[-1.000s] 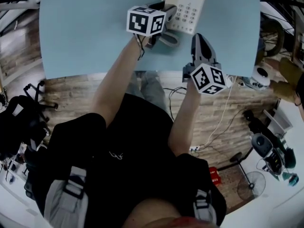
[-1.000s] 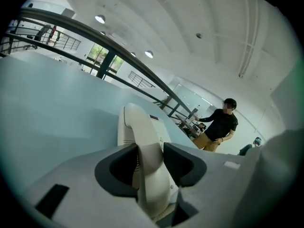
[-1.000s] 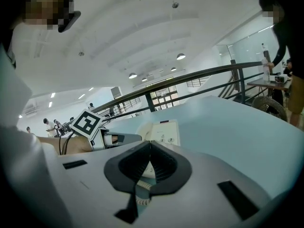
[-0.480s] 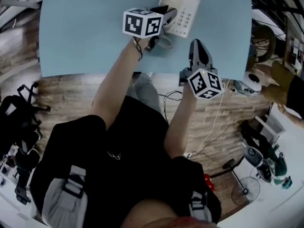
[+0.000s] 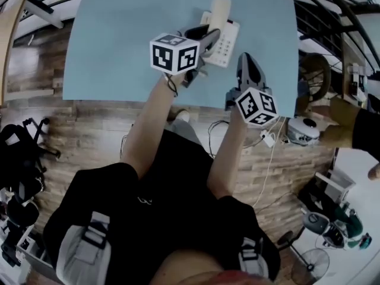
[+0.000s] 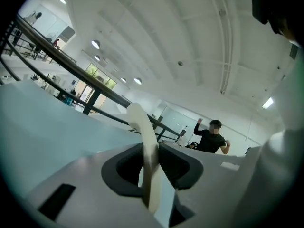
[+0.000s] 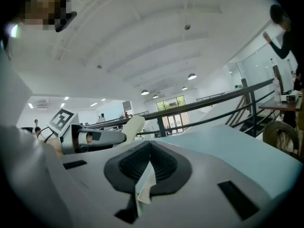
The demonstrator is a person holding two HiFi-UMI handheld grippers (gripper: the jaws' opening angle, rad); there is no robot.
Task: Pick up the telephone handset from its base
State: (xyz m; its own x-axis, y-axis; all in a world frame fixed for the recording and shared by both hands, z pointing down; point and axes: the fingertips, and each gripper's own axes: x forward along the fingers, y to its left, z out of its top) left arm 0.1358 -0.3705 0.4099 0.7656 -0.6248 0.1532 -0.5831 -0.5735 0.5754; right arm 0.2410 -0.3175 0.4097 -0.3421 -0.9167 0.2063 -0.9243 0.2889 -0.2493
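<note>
The cream telephone handset hangs tilted above its white keypad base on the light blue table. My left gripper grips the handset's near end. In the left gripper view the handset stands edge-on between the dark pads, which press on it while the jaws are still closing. My right gripper hovers to the right of the base, shut and holding nothing. In the right gripper view its pads meet, and the left gripper with the handset shows to the left.
The table's near edge runs just under both grippers. Cables and a round white device lie on the wooden floor to the right, past the table's corner. A person stands far off behind railings.
The left gripper has closed on the handset and lifted it up off the base. The right gripper has risen too, still shut.
</note>
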